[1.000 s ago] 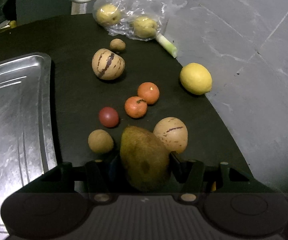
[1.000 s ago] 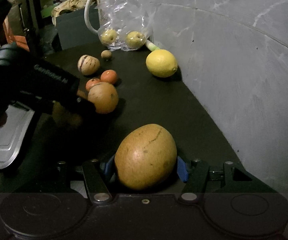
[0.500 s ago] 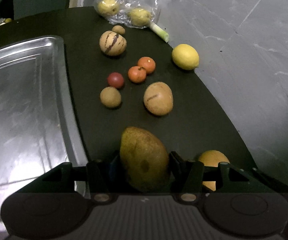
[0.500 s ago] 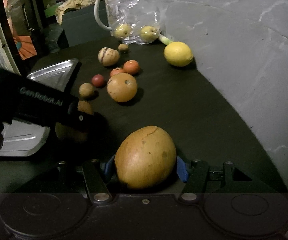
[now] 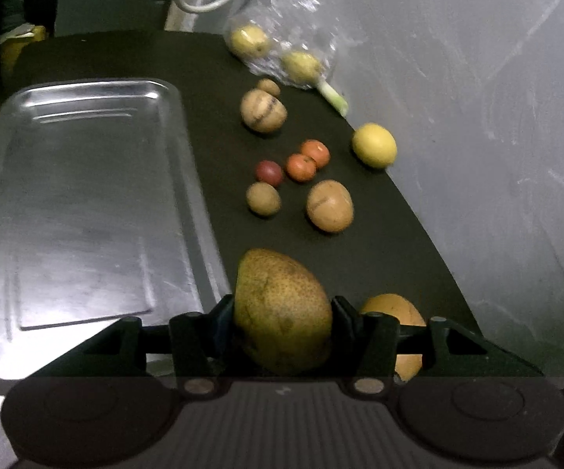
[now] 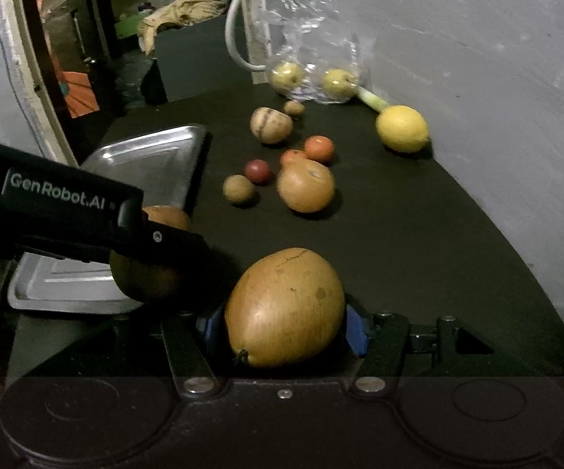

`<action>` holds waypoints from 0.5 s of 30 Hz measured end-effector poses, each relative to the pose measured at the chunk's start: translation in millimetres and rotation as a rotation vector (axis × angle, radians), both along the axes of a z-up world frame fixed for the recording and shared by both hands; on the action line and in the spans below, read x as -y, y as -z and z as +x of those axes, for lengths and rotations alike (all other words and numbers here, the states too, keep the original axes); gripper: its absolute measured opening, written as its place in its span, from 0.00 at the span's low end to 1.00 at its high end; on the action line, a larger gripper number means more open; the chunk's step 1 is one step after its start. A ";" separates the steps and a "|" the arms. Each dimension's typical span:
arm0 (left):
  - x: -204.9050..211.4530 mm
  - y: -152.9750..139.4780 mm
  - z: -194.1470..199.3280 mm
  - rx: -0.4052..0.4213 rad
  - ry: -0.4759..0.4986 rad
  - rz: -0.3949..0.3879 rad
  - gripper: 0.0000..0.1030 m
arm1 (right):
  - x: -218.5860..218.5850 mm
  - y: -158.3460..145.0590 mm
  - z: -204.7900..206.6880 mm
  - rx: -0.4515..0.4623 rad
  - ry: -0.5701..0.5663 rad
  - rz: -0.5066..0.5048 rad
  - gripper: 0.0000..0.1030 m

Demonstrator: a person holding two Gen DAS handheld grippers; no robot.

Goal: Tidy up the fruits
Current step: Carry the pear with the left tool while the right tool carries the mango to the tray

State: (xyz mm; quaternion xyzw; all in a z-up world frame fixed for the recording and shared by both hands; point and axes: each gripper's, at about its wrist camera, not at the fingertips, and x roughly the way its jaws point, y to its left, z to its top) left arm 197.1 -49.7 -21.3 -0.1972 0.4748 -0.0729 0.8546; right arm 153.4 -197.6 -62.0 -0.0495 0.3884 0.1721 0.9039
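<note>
The left gripper (image 5: 283,312) clamps a speckled green-brown mango (image 5: 282,308) at lower centre; the right gripper (image 6: 283,320) grips an orange-yellow mango (image 6: 285,306), seemingly above the black tabletop (image 6: 399,234).

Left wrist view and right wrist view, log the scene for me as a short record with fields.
left tool: shut on greenish mango
right tool: shut on orange mango
metal tray: bare, left of the loose fruit
on black mat: lemon, two tangerines, red fruit
plastic bag: holds two yellow fruits
</note>
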 end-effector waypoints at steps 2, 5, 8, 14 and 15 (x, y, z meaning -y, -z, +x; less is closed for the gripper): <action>-11.6 -3.6 -3.1 0.007 -0.025 -0.004 0.55 | -9.9 -3.0 -0.9 0.005 -0.019 0.007 0.60; -28.8 -7.1 -8.6 0.019 -0.065 -0.007 0.55 | -24.2 -6.6 -1.5 0.007 -0.047 0.019 0.60; -49.1 -9.8 -15.2 0.028 -0.113 -0.008 0.55 | -39.7 -9.1 -1.6 0.009 -0.075 0.028 0.60; -87.5 -9.0 -28.4 0.024 -0.195 -0.004 0.55 | -72.6 -11.2 0.6 0.009 -0.141 0.035 0.60; -94.2 -8.4 -30.6 0.023 -0.209 -0.004 0.55 | -78.6 -11.5 1.1 0.010 -0.154 0.034 0.60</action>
